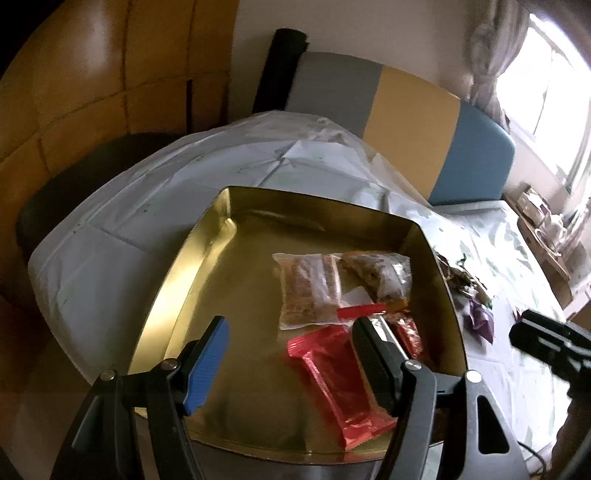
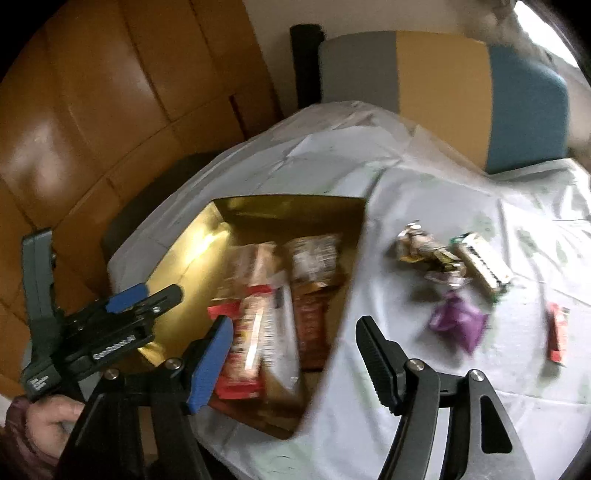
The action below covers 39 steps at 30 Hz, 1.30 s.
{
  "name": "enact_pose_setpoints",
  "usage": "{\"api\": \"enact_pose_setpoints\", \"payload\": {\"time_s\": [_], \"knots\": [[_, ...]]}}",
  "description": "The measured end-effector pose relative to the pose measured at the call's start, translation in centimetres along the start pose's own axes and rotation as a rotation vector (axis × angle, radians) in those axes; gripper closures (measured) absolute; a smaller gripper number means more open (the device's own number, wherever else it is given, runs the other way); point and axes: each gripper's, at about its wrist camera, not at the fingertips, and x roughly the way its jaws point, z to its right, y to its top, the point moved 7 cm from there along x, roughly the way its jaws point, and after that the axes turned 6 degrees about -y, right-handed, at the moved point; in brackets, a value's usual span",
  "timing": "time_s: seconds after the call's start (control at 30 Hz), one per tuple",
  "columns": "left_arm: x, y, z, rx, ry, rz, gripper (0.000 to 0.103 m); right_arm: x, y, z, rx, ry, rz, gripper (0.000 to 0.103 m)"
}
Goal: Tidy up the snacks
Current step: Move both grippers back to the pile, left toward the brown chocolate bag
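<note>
Gold tin (image 1: 177,266) holds red packet (image 1: 340,387) and clear bags (image 1: 310,291); both my tools, left tool (image 1: 291,369) and right tool (image 2: 295,365), gape empty; only right view shows lower-right red bar (image 2: 557,336) on tabletop (image 2: 424,387).

A pale, creased cloth (image 1: 122,229) covers the worktop. Behind it stands a padded bench back (image 1: 406,122) in grey, mustard and blue panels, against a cream wall (image 1: 351,26). Glossy tan floor tiles (image 1: 74,85) fill the left. Daylight pours through a window (image 1: 546,70) at upper right — beside a pale curtain (image 1: 487,48).
</note>
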Motion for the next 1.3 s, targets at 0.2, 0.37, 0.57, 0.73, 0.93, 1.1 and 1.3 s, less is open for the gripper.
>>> {"api": "enact_pose_setpoints", "payload": {"time_s": [0.2,0.37,0.57,0.73,0.93,1.1,1.3], "knots": [[-0.1,-0.3,2.3,0.063,-0.028,-0.006,0.033,-1.4,-0.2,4.7,-0.015,-0.124,0.021,0.032],[-0.2,-0.2,3.8,0.096,-0.045,-0.008,0.033,-2.6,-0.6,9.8,-0.026,-0.236,0.016,0.03],[-0.1,-0.1,5.3,0.134,-0.058,-0.015,0.033,-3.9,-2.1,18.1,0.016,-0.376,-0.032,0.028],[0.1,-0.1,7.9,0.178,-0.094,-0.035,0.033,-4.2,-3.9,25.4,0.136,-0.48,-0.066,0.028],[0.7,0.6,13.3,0.229,-0.214,-0.076,0.033,-4.2,-6.2,30.9,0.346,-0.489,-0.106,0.028],[2.2,0.7,18.5,0.284,-0.277,-0.123,0.033,-4.5,-5.9,30.9,0.344,-0.47,-0.093,0.023],[4.9,0.4,22.3,0.314,-0.299,-0.191,0.033,-4.2,-6.0,29.9,0.339,-0.465,-0.094,0.021]]}}
